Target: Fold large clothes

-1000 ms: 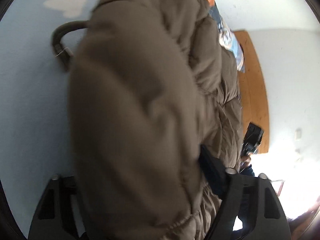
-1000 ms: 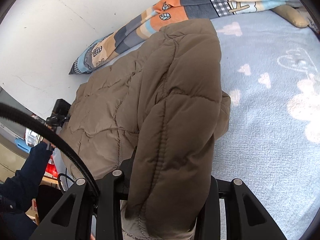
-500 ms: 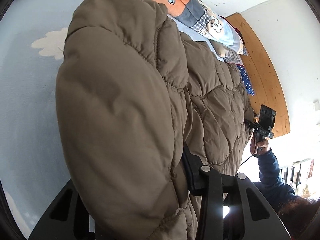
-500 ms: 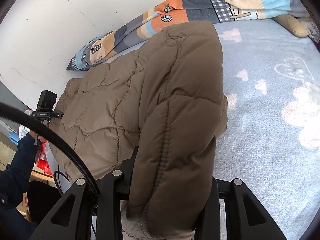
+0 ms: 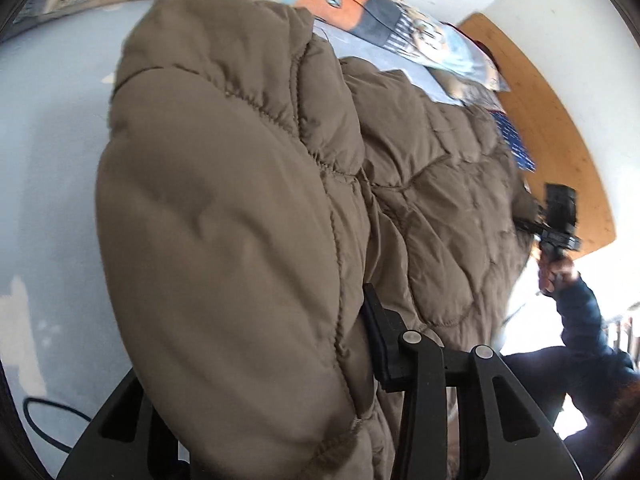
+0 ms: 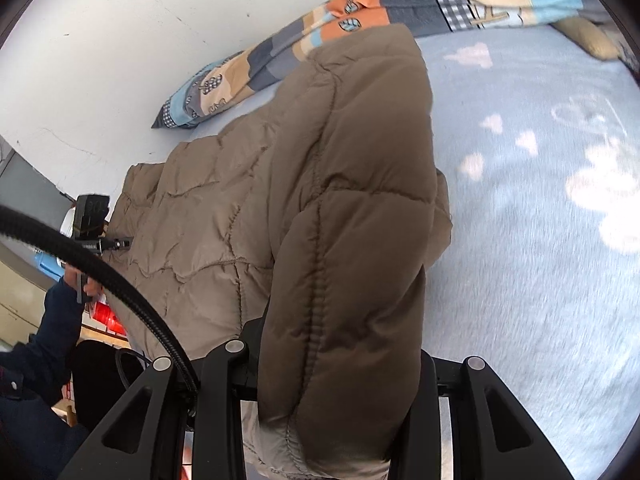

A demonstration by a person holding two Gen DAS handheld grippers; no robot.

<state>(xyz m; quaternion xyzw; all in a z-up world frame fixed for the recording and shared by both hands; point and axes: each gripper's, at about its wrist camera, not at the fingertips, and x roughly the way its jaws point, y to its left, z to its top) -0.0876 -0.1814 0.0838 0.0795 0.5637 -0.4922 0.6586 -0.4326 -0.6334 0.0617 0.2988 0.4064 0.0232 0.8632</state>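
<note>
STAGE: first fold in progress, judged | LEFT: left gripper (image 5: 256, 412) clamps a padded edge of the brown quilted coat (image 5: 420, 208) | RIGHT: right gripper (image 6: 340, 400) clamps another edge | POSITION: coat body lies on the blue bed (image 6: 540, 280), gripped parts raised | REMAINING: lay-over, further folds.

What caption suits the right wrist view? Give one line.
Right claw shut on brown puffer jacket over blue blanket.
</note>
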